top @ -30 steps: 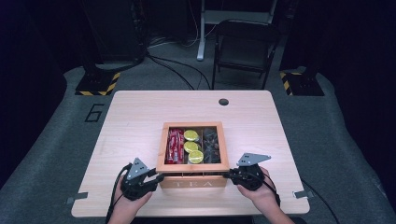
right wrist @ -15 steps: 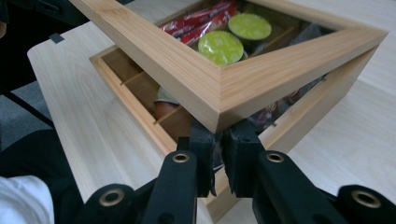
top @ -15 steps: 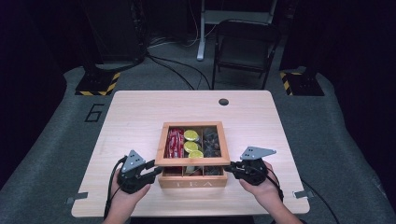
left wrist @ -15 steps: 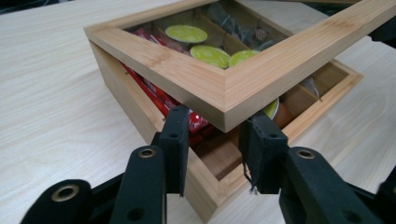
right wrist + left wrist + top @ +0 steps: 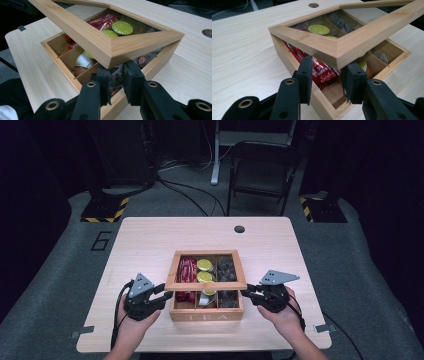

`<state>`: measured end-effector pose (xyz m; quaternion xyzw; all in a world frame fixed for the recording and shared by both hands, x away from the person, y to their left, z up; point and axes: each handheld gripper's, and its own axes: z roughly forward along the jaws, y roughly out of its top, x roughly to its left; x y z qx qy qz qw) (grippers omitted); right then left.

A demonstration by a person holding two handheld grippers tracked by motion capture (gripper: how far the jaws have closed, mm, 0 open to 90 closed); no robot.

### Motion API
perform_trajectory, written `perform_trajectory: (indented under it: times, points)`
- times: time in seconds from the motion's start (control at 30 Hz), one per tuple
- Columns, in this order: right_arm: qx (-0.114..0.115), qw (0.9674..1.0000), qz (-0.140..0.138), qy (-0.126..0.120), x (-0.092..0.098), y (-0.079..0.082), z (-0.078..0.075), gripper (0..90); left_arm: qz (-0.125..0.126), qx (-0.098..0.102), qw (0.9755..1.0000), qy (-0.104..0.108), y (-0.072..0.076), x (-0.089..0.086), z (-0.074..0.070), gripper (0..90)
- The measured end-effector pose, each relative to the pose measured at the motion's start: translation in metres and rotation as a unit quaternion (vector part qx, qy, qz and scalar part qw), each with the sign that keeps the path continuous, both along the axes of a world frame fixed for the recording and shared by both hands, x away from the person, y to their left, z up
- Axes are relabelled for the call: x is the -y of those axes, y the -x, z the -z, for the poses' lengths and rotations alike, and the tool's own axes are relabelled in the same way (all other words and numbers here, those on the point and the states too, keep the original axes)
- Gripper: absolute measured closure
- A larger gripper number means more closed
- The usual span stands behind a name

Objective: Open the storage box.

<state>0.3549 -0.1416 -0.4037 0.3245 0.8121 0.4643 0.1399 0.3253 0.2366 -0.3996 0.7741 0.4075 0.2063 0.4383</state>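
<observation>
Pale wooden table, matt, with a fine straight grain. My box of light bamboo-like wood, smooth with a satin finish; its lid is a frame of the same wood around a clear, faintly reflective pane. Inside lie glossy red wrappers and capsules with matt lime-green tops. The jaws of my left gripper and right gripper are matt black plastic, set with brassy metal eyelets

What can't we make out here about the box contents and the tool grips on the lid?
- High view: far compartments of the wooden box blurred behind the lid's glazing.
- Left gripper view: left tool under lid corner; pad contact unclear.
- Right gripper view: right tool likewise; dark packets unreadable.
</observation>
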Motion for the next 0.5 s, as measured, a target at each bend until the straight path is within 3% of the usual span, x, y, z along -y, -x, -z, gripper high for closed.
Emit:
perform_trajectory:
  times: [0.17, 0.5]
  points:
    - [0.007, 0.9998, 0.017, -0.011, 0.004, -0.005, -0.007, 69.4, 0.003, 0.007, 0.9999, 0.009, -0.005, -0.002, -0.007, 61.9]
    - [0.03, 0.9991, 0.027, -0.011, 0.001, -0.011, -0.017, 66.9, 0.002, 0.019, 0.9997, 0.014, -0.012, -0.002, -0.021, 61.4]
